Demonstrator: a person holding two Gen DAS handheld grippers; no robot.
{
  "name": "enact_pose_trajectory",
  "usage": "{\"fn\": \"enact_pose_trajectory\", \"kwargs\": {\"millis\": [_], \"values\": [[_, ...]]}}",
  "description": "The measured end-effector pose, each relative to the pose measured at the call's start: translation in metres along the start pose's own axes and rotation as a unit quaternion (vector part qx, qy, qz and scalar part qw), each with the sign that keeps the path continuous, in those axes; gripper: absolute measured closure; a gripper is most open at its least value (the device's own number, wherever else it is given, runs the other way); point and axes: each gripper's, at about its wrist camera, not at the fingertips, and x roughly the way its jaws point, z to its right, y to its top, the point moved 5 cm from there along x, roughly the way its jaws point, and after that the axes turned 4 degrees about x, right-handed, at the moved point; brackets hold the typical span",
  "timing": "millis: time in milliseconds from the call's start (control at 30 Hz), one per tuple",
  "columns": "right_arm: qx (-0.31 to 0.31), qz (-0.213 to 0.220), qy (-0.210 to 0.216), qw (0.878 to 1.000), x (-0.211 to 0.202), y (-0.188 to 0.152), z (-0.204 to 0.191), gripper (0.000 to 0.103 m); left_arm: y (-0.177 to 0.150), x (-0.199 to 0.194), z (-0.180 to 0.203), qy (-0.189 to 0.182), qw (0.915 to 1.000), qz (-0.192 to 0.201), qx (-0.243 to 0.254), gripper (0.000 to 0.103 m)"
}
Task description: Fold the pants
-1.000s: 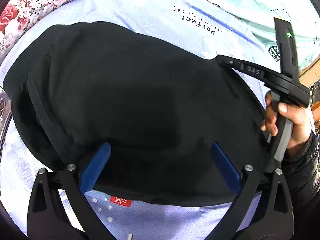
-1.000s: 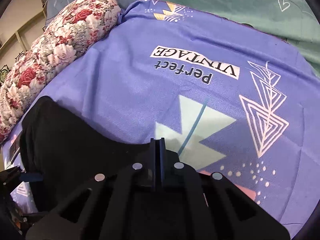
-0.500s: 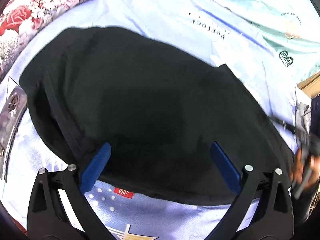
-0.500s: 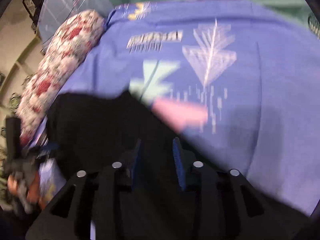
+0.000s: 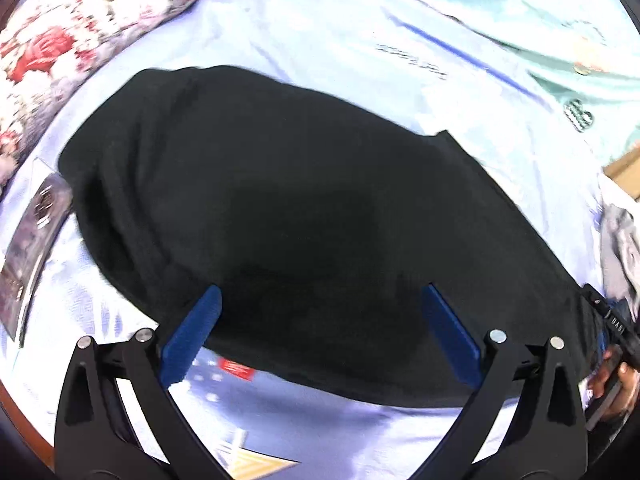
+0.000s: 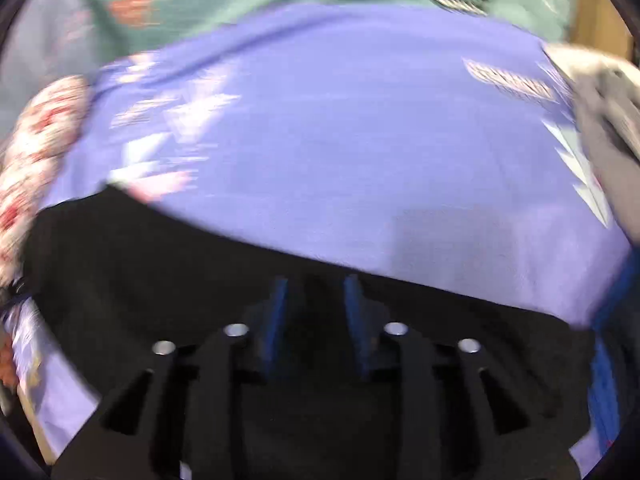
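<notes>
Pants [image 5: 304, 216] lie on the bed's purple sheet [image 6: 360, 140] as a compact black slab, stacked edges showing at the left end, so I judge at least one fold is in; can't count layers, fabric too dark. L gripper [image 5: 320, 328] hovers over the near edge, jaws spread wide, nothing pinched. R gripper [image 6: 314, 312] sits over the pants' far edge, jaws opening, black cloth under and btwn the pads but not pressed, so I read it as released; view is smeared, low confidence. Floral pillow [image 5: 80, 20] off to the left, grey garment [image 6: 600, 100] at the right, both apart from the pants. Left to do, prob: one more fold to shorten the slab, then square the edges.
</notes>
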Motion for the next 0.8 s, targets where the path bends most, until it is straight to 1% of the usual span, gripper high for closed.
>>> {"fn": "enact_pose_trajectory", "kwargs": {"millis": [33,67,100,133,167,200,233,267,300,333,367,400,433,467,500,533,567,600,633,667,700,733,767,800], "values": [[-0.013,-0.002,0.024,1.000,0.001,-0.004,-0.009,0.050,-0.001,0.003,0.007,-0.005,0.9999,-0.009,0.010,0.002],[-0.028,-0.007,0.030,0.999,0.003,-0.008,-0.014,0.050,-0.002,0.009,0.011,-0.003,0.9997,-0.019,0.017,0.002],[-0.051,-0.012,0.012,0.999,0.009,-0.012,-0.016,0.050,-0.004,0.015,0.013,0.007,0.9992,-0.031,0.023,0.002],[-0.057,-0.016,-0.021,0.998,0.016,-0.013,-0.008,0.050,-0.005,0.019,0.012,0.015,0.9990,-0.036,0.024,0.002],[-0.047,-0.023,-0.035,0.998,0.021,-0.010,0.002,0.052,-0.007,0.023,0.011,0.018,0.9987,-0.040,0.024,0.002],[-0.012,-0.020,-0.014,1.000,0.024,-0.007,0.021,0.057,-0.008,0.025,0.011,0.018,0.9987,-0.042,0.023,0.002],[0.031,-0.013,0.019,0.999,0.021,-0.002,0.037,0.077,-0.008,0.024,0.011,0.018,0.9989,-0.038,0.022,0.002],[0.056,-0.016,0.025,0.998,0.018,-0.001,0.047,0.083,-0.008,0.022,0.011,0.018,0.9989,-0.035,0.023,0.002],[0.079,-0.012,-0.005,0.997,0.011,0.000,0.060,0.075,-0.008,0.021,0.012,0.019,0.9989,-0.035,0.023,0.002],[0.080,0.010,-0.070,0.994,-0.002,0.000,0.070,0.063,-0.009,0.018,0.011,0.019,0.9990,-0.033,0.023,0.002],[0.075,0.034,-0.112,0.990,-0.016,-0.002,0.078,0.061,-0.010,0.016,0.011,0.019,0.9991,-0.031,0.024,0.002],[0.071,0.049,-0.094,0.992,-0.030,-0.007,0.083,0.055,-0.011,0.015,0.011,0.018,0.9991,-0.029,0.026,0.002],[0.079,0.038,-0.040,0.995,-0.039,-0.016,0.087,0.054,-0.013,0.013,0.011,0.015,0.9991,-0.027,0.028,0.002],[0.085,0.019,-0.009,0.996,-0.041,-0.024,0.088,0.053,-0.014,0.013,0.010,0.013,0.9992,-0.026,0.029,0.002],[0.079,-0.023,0.021,0.996,-0.039,-0.040,0.091,0.053,-0.018,0.011,0.009,0.013,0.9991,-0.026,0.030,0.002],[0.064,-0.036,0.001,0.997,-0.036,-0.048,0.095,0.053,-0.019,0.015,0.008,0.016,0.9989,-0.027,0.033,0.002],[0.037,-0.037,-0.078,0.996,-0.035,-0.057,0.109,0.053,-0.020,0.017,0.008,0.019,0.9987,-0.028,0.038,0.002],[0.021,-0.031,-0.135,0.990,-0.034,-0.060,0.120,0.047,-0.022,0.018,0.008,0.022,0.9984,-0.028,0.044,0.002],[0.030,-0.009,-0.137,0.990,-0.040,-0.061,0.132,0.051,-0.024,0.018,0.009,0.026,0.9980,-0.026,0.051,0.002],[0.056,-0.006,-0.119,0.991,-0.044,-0.063,0.138,0.054,-0.025,0.018,0.009,0.029,0.9978,-0.023,0.055,0.002],[0.102,0.003,-0.098,0.990,-0.050,-0.063,0.149,0.055,-0.026,0.018,0.010,0.032,0.9977,-0.023,0.055,0.002],[0.133,0.014,-0.088,0.987,-0.057,-0.062,0.152,0.054,-0.027,0.017,0.011,0.036,0.9975,-0.024,0.056,0.002],[0.139,0.023,-0.091,0.986,-0.061,-0.060,0.148,0.054,-0.028,0.015,0.011,0.039,0.9975,-0.024,0.054,0.002],[0.127,0.041,-0.098,0.986,-0.066,-0.059,0.139,0.054,-0.028,0.014,0.012,0.041,0.9975,-0.024,0.053,0.002]]}}
